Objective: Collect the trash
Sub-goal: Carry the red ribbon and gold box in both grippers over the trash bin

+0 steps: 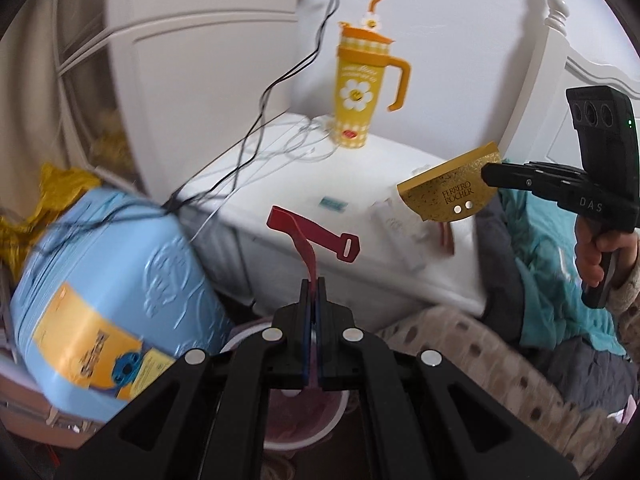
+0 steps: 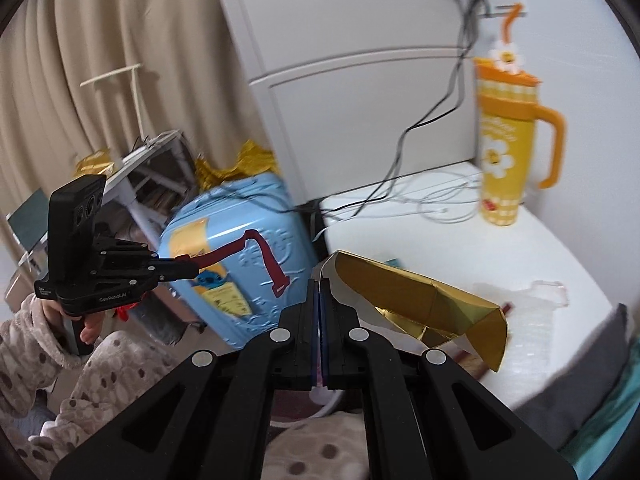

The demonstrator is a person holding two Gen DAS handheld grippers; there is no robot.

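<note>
Plainly, the left gripper [image 1: 313,286] is pinching only the tip of a red strap [image 1: 310,240] and the right gripper [image 2: 323,286] one corner of a gold box [image 2: 420,308], both dangling beside the nightstand [image 1: 304,176], so either may be slipping free in transit.

Left tongs [image 1: 314,286] pinch a red strap [image 1: 310,236]; right tongs [image 1: 486,174] clamp a gold wrapper [image 1: 448,194]

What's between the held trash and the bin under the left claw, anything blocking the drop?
Nothing visible. The left claw is shut on the red strip, the right claw on the gold Ferrero Rocher box. A pink-rimmed bin shows just beneath the left claw, mostly hidden by the claw's own frame; no object lies across the part that shows.
</note>
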